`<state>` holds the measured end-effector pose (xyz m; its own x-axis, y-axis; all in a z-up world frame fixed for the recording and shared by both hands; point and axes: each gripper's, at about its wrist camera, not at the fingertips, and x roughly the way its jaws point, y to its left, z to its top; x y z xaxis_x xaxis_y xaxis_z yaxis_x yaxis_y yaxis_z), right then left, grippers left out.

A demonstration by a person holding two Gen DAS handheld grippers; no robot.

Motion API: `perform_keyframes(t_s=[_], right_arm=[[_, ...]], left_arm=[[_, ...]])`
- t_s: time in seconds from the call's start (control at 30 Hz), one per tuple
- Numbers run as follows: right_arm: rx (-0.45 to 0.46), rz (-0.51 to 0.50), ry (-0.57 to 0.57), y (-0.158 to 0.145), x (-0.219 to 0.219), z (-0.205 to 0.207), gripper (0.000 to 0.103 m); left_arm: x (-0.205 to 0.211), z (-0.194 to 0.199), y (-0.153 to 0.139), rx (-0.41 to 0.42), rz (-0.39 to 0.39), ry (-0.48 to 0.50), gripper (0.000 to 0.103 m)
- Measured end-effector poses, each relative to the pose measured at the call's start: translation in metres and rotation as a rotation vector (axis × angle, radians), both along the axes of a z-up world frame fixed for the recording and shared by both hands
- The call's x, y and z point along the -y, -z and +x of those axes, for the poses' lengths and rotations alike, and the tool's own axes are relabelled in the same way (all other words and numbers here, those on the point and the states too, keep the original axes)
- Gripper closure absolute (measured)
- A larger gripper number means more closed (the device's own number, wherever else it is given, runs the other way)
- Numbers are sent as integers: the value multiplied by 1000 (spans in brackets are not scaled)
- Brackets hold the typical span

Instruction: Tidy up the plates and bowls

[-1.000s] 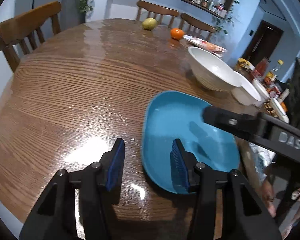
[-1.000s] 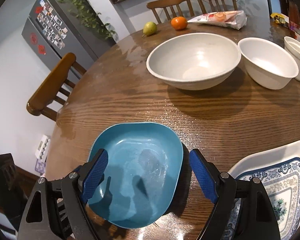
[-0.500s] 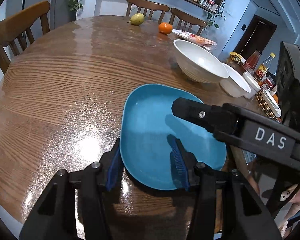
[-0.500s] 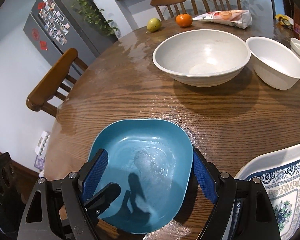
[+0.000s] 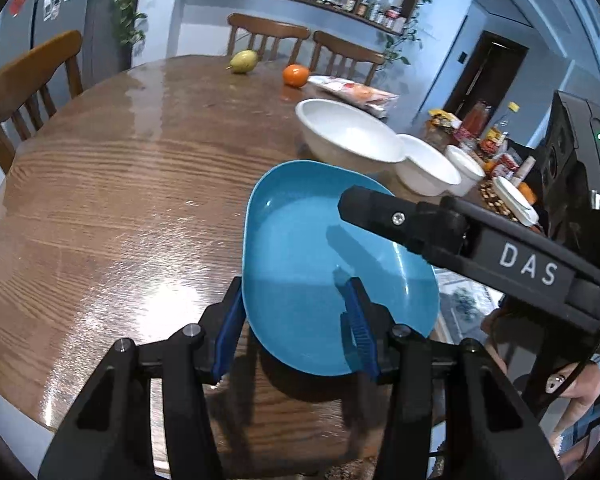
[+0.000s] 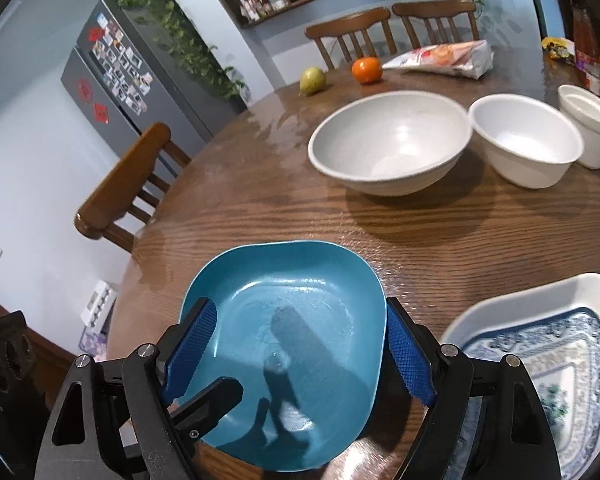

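Observation:
A blue plate is tilted up off the wooden table. My left gripper straddles its near rim, one finger under it and one inside, still open. My right gripper is open with its fingers on either side of the same blue plate; its black finger crosses the left wrist view. A large white bowl, a medium white bowl and a small white bowl stand in a row farther back. A blue-and-white patterned plate lies to the right.
A pear, an orange and a snack bag lie at the table's far side. Wooden chairs ring the table. Jars and bottles crowd the right edge. A fridge stands at left.
The blue plate has slid between my left gripper's fingers and its near edge has tilted up off the table. The right gripper has stayed around it and moved in closer.

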<state>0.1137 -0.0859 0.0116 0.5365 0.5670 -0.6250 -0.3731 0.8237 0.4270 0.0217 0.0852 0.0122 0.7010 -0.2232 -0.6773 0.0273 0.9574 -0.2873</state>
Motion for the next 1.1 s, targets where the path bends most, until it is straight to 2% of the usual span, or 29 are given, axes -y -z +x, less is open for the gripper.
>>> perform_keyframes(t_s=[0.23,0.6,1.1], right_arm=[[63,-2,53,-13,21,-16,19],[123,-5,162,-20,64,-32,19],[108,-2,282,-3,113,-37,19]], left_arm=[[24,-7,-10,40,10,50,55],[68,-10,-13,60,5,165,55],[110,4,5,-18,-20,285,55]])
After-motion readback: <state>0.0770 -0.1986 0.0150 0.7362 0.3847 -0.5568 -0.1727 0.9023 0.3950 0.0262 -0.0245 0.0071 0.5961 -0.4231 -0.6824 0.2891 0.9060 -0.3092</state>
